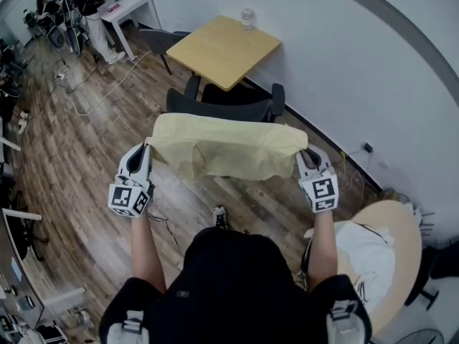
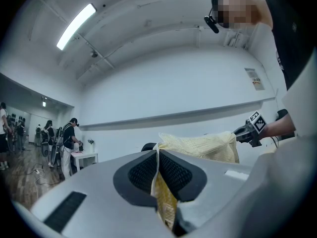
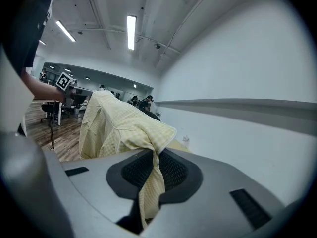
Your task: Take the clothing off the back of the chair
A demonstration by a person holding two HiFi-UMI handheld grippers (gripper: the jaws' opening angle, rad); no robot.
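Note:
A pale yellow checked shirt [image 1: 226, 147] hangs stretched between my two grippers, in front of the dark chair [image 1: 222, 107] and clear of its back. My left gripper [image 1: 147, 147] is shut on the shirt's left end, the cloth pinched between its pads [image 2: 157, 170]. At the shirt's right end my right gripper [image 1: 305, 153] is shut on the cloth too [image 3: 152, 170]. In the left gripper view the yellow shirt [image 2: 200, 146] runs across to the right gripper [image 2: 250, 130]. The right gripper view shows the shirt [image 3: 116, 128] draping down toward the left gripper [image 3: 63, 82].
A light wooden table [image 1: 224, 49] with a clear bottle [image 1: 248, 17] stands behind the chair by the white wall. A round table [image 1: 401, 249] with white cloth [image 1: 366, 253] sits at my right. Cables trail on the wood floor [image 1: 79, 106] at left, where people work at a white desk [image 1: 125, 9].

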